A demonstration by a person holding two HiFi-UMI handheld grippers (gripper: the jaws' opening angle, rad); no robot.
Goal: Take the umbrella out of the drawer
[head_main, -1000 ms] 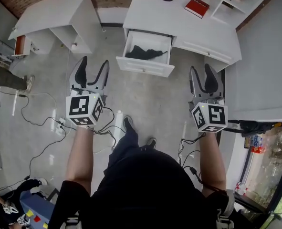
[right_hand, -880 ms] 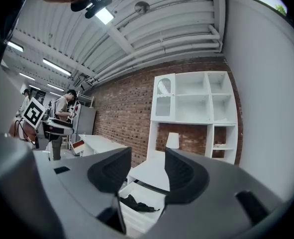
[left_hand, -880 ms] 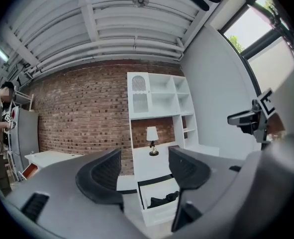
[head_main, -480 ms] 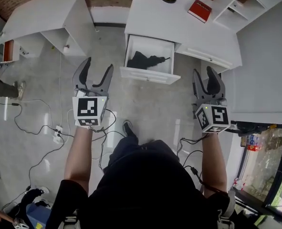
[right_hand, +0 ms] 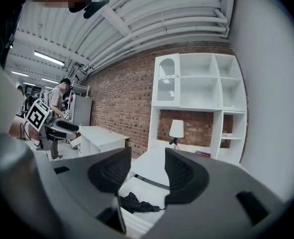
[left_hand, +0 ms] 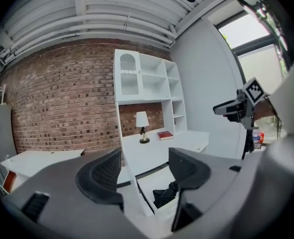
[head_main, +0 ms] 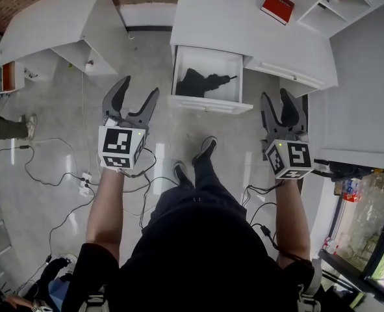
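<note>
Looking down from above, the white wooden drawer [head_main: 211, 104] of the white desk [head_main: 256, 28] is pulled right out, and its front edge juts over the shiny grey floor [head_main: 179, 138]. The folded black umbrella [head_main: 201, 82] lies inside, more to the drawer's left half, with bare white bottom around it. The left gripper [head_main: 138, 90] hangs over the floor just off the drawer's front-left corner, not touching it. The right gripper [head_main: 277, 97] sits off the front-right corner, below the desk's long edge. Both sets of jaws are spread wide with nothing in them. There's free floor in front of the drawer (only the person's black shoes [head_main: 204, 151] and some black cables [head_main: 62, 168] further left).

In the left gripper view the jaws stand well apart and empty. The desk's near corner edge runs down through the gap, and the umbrella shows low by the right-hand jaw, some way ahead.

In the right gripper view it's the same: the jaws are wide and hold nothing, and the umbrella lies in the open drawer below the gap.
</note>
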